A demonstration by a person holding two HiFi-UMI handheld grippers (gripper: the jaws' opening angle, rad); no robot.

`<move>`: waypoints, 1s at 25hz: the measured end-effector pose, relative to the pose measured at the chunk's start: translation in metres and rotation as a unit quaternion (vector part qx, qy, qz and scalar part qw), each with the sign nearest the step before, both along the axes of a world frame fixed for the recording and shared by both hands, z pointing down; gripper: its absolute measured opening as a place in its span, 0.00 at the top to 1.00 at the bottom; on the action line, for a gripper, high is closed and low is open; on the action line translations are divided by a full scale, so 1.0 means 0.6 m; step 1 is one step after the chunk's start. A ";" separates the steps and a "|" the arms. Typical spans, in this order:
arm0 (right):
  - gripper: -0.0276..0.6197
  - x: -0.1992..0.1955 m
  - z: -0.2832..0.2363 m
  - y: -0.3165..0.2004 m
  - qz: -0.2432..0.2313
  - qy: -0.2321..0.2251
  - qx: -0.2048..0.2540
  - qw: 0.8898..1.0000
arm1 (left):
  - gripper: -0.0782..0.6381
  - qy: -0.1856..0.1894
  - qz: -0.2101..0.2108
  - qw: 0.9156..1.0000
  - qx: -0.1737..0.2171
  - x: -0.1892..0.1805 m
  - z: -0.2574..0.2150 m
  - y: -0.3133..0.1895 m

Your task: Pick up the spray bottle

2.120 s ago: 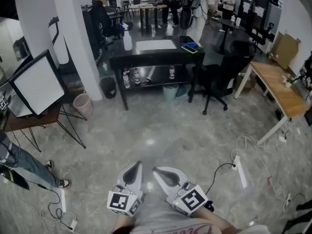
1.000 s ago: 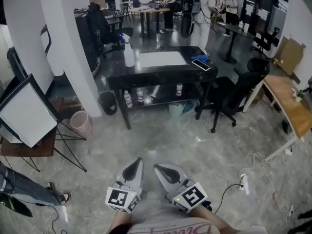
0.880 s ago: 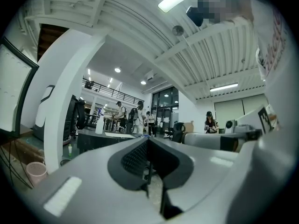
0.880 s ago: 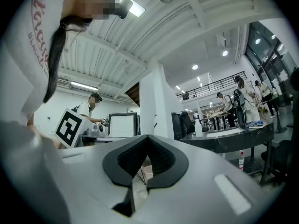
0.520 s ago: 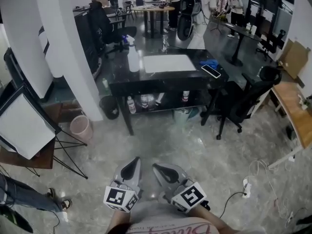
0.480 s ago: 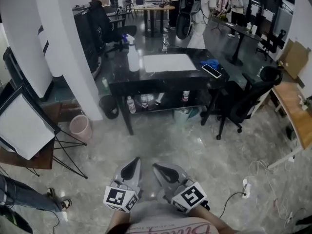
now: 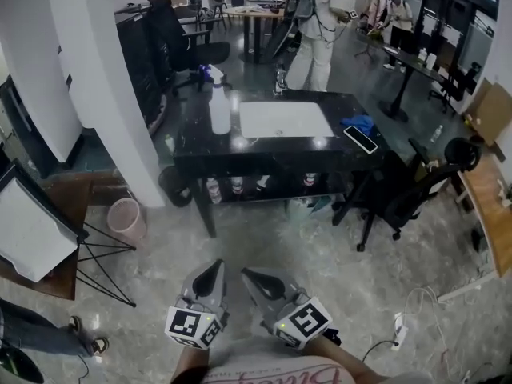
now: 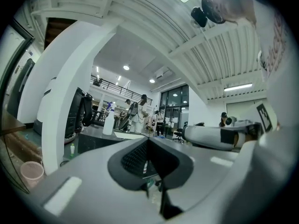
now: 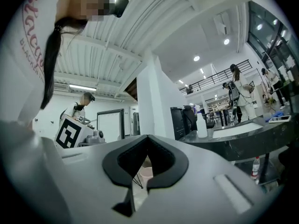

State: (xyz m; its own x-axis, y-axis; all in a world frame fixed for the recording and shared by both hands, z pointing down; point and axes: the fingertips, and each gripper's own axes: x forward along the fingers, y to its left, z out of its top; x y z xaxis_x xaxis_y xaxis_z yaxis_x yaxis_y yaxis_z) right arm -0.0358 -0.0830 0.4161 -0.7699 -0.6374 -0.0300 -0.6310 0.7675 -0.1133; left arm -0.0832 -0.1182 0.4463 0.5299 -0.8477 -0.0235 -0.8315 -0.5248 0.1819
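Black worktop (image 7: 200, 146): a dark, glossy top with a lower shelf, standing well ahead of both grippers across the grey floor.
Spray bottle (image 7: 219, 109): white and upright near the worktop's left end, just beside a white sheet (image 7: 286, 120). Nothing touches it.
Left gripper (image 7: 215, 265): jaws closed together with nothing between them. It is held low, close to the person's body, and points toward the worktop.
Right gripper (image 7: 247, 274): jaws also closed and empty. It sits just beside the left gripper, well apart from the bottle.
Right end of worktop: a phone (image 7: 361, 139) lies near a blue cloth (image 7: 358, 122).
Lower shelf: several small bottles (image 7: 236, 185) stand in a row.
Surroundings: a pink bin (image 7: 126, 217) stands on the floor near the white pillar (image 7: 104, 70), left of the worktop. A black office chair (image 7: 408, 198) stands at the worktop's right end.
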 end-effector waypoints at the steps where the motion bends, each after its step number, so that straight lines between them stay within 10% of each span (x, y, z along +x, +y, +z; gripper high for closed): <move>1: 0.95 0.005 -0.003 -0.023 0.000 0.001 0.000 1.000 | 0.89 0.001 -0.004 1.000 0.003 0.002 -0.004 -0.025; 15: 0.96 0.041 -0.027 -0.285 -0.052 0.014 0.012 0.998 | 0.89 -0.001 -0.029 0.999 0.018 0.048 -0.028 -0.286; 25: 0.95 0.032 -0.021 -0.411 -0.054 0.007 0.005 0.998 | 0.48 -0.021 -0.050 0.998 0.007 0.027 -0.012 -0.446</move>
State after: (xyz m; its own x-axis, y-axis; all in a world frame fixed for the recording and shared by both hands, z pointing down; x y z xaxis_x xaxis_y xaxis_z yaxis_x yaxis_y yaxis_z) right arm -0.0163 -0.3296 0.4037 -0.8349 -0.5499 -0.0247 -0.5455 0.8326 -0.0965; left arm -0.0672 -0.3857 0.4392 0.4429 -0.8964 -0.0159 -0.8869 -0.4406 0.1386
